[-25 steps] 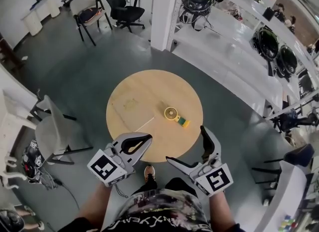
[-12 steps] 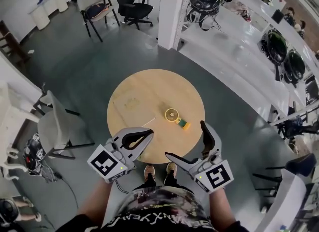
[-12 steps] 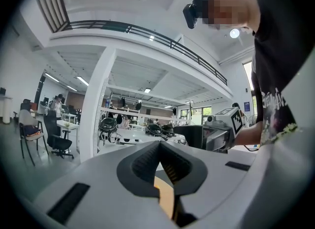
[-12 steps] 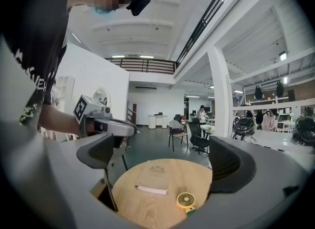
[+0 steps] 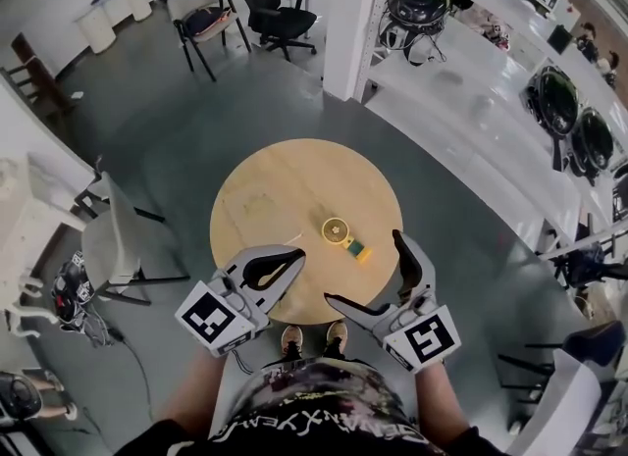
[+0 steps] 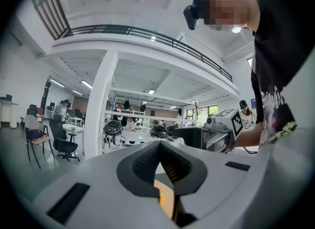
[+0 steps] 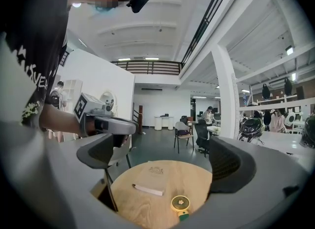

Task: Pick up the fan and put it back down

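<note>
Hovering over the near edge of the round wooden table point(image 5: 294, 179), the right gripper point(image 5: 363, 268) has its jaws spread wide with nothing between them, while the left gripper point(image 5: 295, 255) is clenched tip to tip on nothing and held just beside it. The fan point(image 5: 343, 235), a small yellow disc with a green base, lies flat on the tabletop a little beyond the right gripper's jaws, untouched; the right gripper view frames it low between the jaws point(image 7: 180, 205). A thin white strip point(image 5: 283, 243) lies on the wood to its left, apart from it. The pick-up looks not yet begun, and the likely trouble comes from how low the fan sits: jaws coming down steeply could strike the tabletop before closing, or one tip could nudge the disc and send it sliding. Closing across the round head could also squeeze it out sideways; the narrower green end seems the safer hold, though a grip there may let the head droop
</note>
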Demonstrator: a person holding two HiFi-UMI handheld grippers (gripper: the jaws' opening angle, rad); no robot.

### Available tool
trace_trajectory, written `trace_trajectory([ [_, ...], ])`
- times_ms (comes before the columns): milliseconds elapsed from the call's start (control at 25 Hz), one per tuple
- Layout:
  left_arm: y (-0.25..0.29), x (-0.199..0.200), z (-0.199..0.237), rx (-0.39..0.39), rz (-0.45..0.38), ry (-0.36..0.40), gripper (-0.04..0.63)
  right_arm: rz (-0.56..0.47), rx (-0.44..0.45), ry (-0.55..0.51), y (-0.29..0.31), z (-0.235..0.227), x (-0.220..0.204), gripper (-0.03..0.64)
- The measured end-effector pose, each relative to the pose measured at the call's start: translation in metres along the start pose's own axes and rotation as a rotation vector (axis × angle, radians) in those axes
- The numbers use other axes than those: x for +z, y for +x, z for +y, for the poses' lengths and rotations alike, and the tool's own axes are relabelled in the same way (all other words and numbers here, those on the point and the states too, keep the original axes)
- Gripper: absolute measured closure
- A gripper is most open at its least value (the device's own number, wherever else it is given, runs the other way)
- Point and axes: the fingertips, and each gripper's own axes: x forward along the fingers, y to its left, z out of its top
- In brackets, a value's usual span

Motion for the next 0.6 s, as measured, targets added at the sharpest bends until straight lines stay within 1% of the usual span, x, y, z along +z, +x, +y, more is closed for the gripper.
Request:
trace_trajectory([
  [360, 0.002, 0.001, 0.000, 0.029, 0.006, 0.005, 0.583, 0.020, 0.033, -0.015, 0.004, -0.010, -0.006, 0.032],
  [600, -0.002, 0.000, 0.000, 0.036, 0.005, 0.005, 0.583, 0.049, 0.045, -0.015, 0.012, -0.013, -0.020, 0.031],
])
